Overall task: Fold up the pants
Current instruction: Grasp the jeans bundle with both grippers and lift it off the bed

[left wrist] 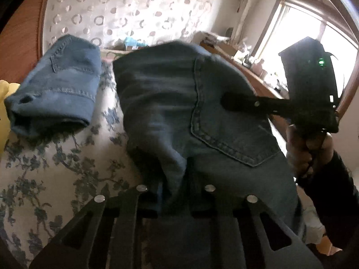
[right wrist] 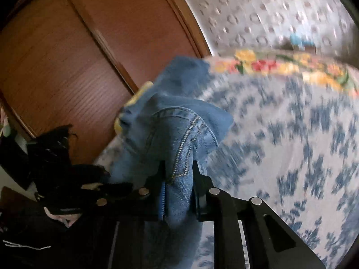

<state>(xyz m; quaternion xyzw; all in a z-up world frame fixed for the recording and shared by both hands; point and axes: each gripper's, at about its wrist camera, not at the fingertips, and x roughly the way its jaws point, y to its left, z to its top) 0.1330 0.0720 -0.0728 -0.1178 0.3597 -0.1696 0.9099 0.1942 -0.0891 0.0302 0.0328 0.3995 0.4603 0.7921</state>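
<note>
Each hand-held gripper, left and right, is clamped on the jeans, lifted above the bed; next, probably lay them flat ahead.

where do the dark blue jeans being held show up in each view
Left wrist view: the dark blue denim jeans fill the centre, back pocket showing, bunched between the left claw at the bottom.
Right wrist view: the jeans sit centre-left, a stitched seam pinched in the right claw.
Shared landmark: the white bedsheet with blue floral print.
</note>
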